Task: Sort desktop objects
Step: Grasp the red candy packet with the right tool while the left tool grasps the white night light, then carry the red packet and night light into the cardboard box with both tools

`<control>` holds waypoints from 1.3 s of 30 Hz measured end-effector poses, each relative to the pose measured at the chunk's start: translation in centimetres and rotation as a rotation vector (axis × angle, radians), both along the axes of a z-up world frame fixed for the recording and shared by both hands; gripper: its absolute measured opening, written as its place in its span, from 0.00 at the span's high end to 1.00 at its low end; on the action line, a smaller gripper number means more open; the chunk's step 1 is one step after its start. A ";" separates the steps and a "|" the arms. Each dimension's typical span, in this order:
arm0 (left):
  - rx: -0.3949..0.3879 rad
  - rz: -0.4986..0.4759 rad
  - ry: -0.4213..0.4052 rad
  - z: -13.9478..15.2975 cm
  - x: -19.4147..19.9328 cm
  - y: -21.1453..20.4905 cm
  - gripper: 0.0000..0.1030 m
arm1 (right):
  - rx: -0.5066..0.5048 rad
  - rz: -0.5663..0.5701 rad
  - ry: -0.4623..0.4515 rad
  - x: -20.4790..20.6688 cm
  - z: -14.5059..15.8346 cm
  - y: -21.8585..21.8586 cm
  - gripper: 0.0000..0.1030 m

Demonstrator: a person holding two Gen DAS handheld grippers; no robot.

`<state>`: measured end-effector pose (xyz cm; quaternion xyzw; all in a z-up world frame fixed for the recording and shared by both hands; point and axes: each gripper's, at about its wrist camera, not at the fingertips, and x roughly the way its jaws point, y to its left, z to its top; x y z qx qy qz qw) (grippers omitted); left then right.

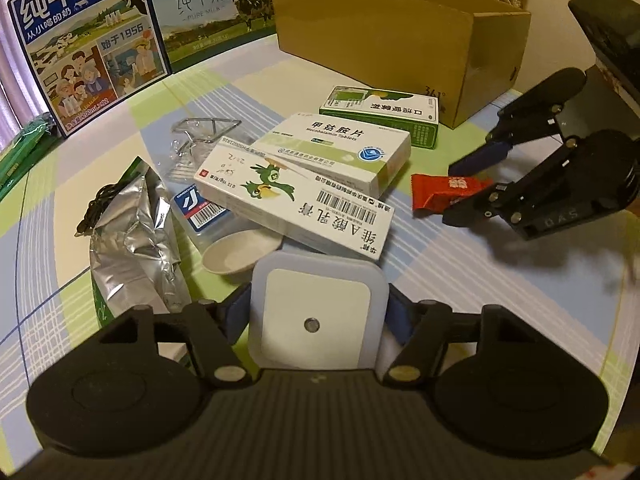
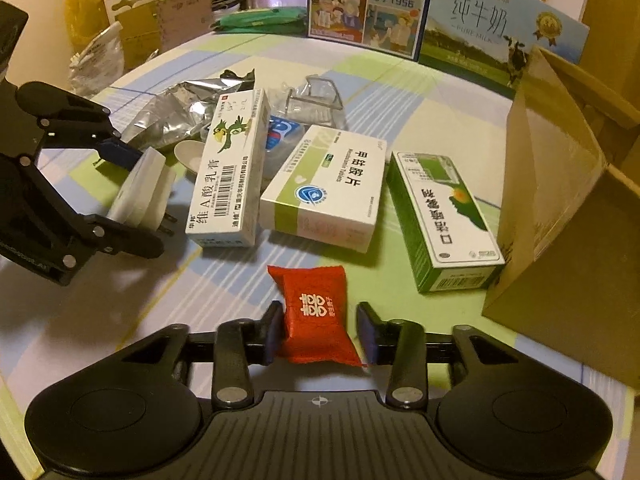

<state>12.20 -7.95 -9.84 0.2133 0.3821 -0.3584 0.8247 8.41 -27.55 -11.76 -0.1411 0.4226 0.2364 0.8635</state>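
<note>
Both grippers loaded, sorting looks early. Left gripper (image 1: 318, 312) pinches a white plug-in night light (image 1: 316, 322) between its blue pads; in the right wrist view the same light (image 2: 138, 192) sits lifted off the table with its prongs showing. Right gripper (image 2: 318, 330) straddles a red candy packet (image 2: 316, 312): left pad is touching it, right pad seems a shade apart, so I cannot tell whether the grip is closed or only closing; whether the packet rests on the tablecloth (image 2: 224, 280) or is lifted is also unclear. The cardboard box (image 1: 400, 36), the likely destination, stands open at the far right of the pile; its inside is not visible from either camera, so nothing can be counted as sorted. Still loose on the table: long ointment box (image 1: 296, 200) lying partly over the white-and-green tablet box (image 1: 340, 152), green spray box (image 1: 380, 114) just beside the cardboard box, crumpled foil bag (image 1: 136, 232), small white dish (image 1: 236, 252) half under the ointment box, blue-labelled packet (image 1: 200, 204), clear plastic wrap (image 1: 200, 140). A dark cable (image 1: 96, 204) behind the foil bag is mostly hidden. Two milk cartons (image 1: 88, 40) stand at the back, cut off by the frame edge.
</note>
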 end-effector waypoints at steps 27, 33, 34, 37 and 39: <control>-0.012 0.054 -0.002 2.4 -0.8 -0.2 0.39 | 0.072 -0.138 -0.034 -1.9 3.3 -1.2 0.76; -0.017 0.039 -0.056 5.9 -1.1 -3.2 0.39 | 0.105 -0.224 -0.127 -2.6 8.1 -3.8 0.76; -0.026 0.034 -0.064 6.8 -1.0 -4.1 0.39 | 0.104 -0.238 -0.154 -2.7 9.2 -4.5 0.76; -0.060 0.025 -0.084 9.1 -0.4 -7.3 0.39 | 0.094 -0.286 -0.226 -2.5 12.4 -6.9 0.76; -0.083 0.021 -0.100 10.6 0.1 -10.0 0.39 | 0.082 -0.324 -0.254 -1.8 14.1 -8.8 0.76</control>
